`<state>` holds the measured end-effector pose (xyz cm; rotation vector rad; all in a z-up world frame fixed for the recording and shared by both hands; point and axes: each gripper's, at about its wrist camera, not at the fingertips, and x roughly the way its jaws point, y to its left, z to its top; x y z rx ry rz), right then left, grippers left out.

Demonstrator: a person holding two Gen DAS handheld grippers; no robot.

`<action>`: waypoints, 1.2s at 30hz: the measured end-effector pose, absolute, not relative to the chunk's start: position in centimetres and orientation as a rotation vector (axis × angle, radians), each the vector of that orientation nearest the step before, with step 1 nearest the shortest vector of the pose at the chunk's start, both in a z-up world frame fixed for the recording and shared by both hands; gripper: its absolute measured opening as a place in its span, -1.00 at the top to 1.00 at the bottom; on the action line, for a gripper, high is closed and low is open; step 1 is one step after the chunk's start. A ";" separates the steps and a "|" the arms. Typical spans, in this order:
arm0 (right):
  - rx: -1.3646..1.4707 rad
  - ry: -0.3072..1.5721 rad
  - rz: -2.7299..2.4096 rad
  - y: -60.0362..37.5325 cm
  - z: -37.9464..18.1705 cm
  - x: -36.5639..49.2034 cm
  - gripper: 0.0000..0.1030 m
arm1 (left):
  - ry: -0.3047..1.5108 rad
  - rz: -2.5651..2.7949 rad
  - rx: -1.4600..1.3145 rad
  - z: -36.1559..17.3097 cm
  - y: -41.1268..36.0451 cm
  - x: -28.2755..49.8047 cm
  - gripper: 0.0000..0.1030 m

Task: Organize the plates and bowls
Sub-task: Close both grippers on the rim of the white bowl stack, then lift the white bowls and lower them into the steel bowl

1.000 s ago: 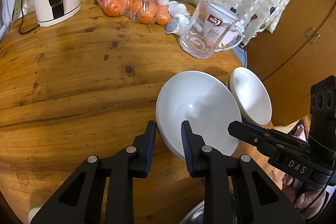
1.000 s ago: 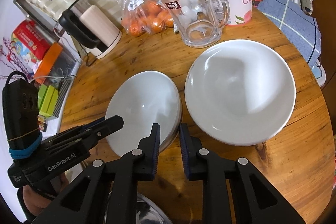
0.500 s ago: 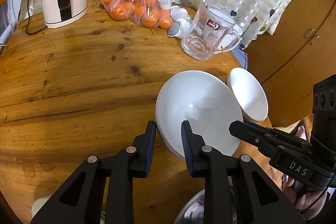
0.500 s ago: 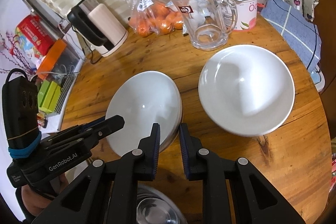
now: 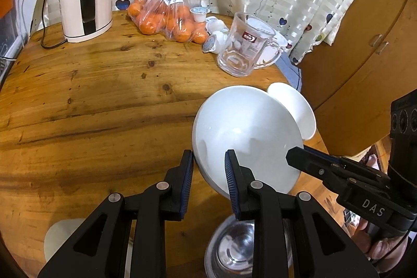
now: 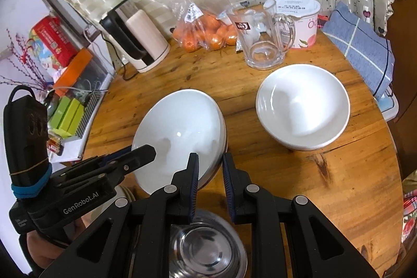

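A large white bowl (image 5: 247, 132) hangs tilted above the wooden table (image 5: 91, 100), held from both sides. My left gripper (image 5: 208, 160) is shut on its left rim, one pad outside and one inside. My right gripper (image 6: 209, 160) is shut on the opposite rim of the same bowl (image 6: 179, 127), whose edge looks layered. The right gripper (image 5: 294, 155) reaches in from the right in the left wrist view; the left gripper (image 6: 146, 151) comes in from the left in the right wrist view. A second white bowl (image 6: 302, 111) stands on the table to the right. A steel bowl (image 6: 206, 246) lies below my fingers.
At the back stand a glass mug (image 6: 263, 43), a bag of oranges (image 6: 208, 35), a kettle (image 6: 138, 38) and a yoghurt tub (image 6: 299, 17). A blue cloth (image 6: 359, 43) lies at the right edge. A white dish (image 5: 60, 239) shows at lower left.
Both grippers have risen with the white bowl held between them. The table and the second bowl look farther away, and the steel bowl has come into view underneath.
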<state>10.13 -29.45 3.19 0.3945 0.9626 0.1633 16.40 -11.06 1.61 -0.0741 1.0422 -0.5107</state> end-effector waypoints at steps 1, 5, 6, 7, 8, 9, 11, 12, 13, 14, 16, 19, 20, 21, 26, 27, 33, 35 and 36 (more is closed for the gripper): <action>0.394 0.960 0.163 -29.4 3.4 9.9 0.64 | 1.042 -0.511 -0.074 1.7 -11.0 16.2 0.50; 0.391 0.952 0.164 -29.1 3.9 8.8 0.65 | 1.033 -0.510 -0.069 2.2 -10.8 15.1 0.50; 0.391 0.951 0.164 -29.0 4.0 8.5 0.65 | 1.031 -0.509 -0.069 2.3 -10.8 14.9 0.50; 0.391 0.950 0.165 -29.0 4.1 8.2 0.65 | 1.028 -0.508 -0.070 2.5 -10.7 14.6 0.50; 0.390 0.949 0.164 -28.9 4.2 7.9 0.65 | 1.025 -0.509 -0.070 2.6 -10.6 14.3 0.50; 0.389 0.946 0.164 -28.9 4.3 7.6 0.65 | 1.023 -0.509 -0.069 2.7 -10.6 14.0 0.50; 0.390 0.943 0.165 -28.8 4.5 7.0 0.65 | 1.021 -0.508 -0.068 2.8 -10.5 13.5 0.50; 0.389 0.941 0.166 -28.7 4.6 6.7 0.65 | 1.021 -0.507 -0.066 2.9 -10.5 13.3 0.50; 0.388 0.940 0.166 -28.7 4.6 6.5 0.64 | 1.021 -0.507 -0.064 2.9 -10.4 12.9 0.50; 0.387 0.938 0.165 -28.6 4.7 6.1 0.64 | 1.020 -0.507 -0.063 2.9 -10.4 12.7 0.50; 0.385 0.935 0.165 -28.5 4.8 5.6 0.65 | 1.020 -0.506 -0.063 3.0 -10.3 12.1 0.50; 0.382 0.934 0.165 -28.3 4.9 4.8 0.64 | 1.021 -0.504 -0.062 2.9 -10.2 11.5 0.50; 0.381 0.935 0.164 -28.3 4.9 4.5 0.64 | 1.024 -0.504 -0.062 2.9 -10.2 11.1 0.50; 0.380 0.935 0.164 -28.2 4.9 4.3 0.64 | 1.026 -0.504 -0.062 2.9 -10.2 10.8 0.50; 0.383 0.941 0.165 -27.9 4.8 3.1 0.64 | 1.031 -0.502 -0.055 2.8 -9.9 9.4 0.50; 0.383 0.941 0.165 -27.9 4.8 2.8 0.64 | 1.031 -0.502 -0.052 2.9 -10.0 9.2 0.50; 0.384 0.946 0.165 -27.8 4.5 1.5 0.64 | 1.038 -0.503 -0.045 2.7 -9.9 7.9 0.50; 0.385 0.953 0.165 -27.7 4.1 0.9 0.64 | 1.041 -0.503 -0.044 2.5 -9.8 7.5 0.50; 0.388 0.957 0.165 -27.6 3.9 0.7 0.64 | 1.046 -0.503 -0.045 2.4 -9.8 7.3 0.50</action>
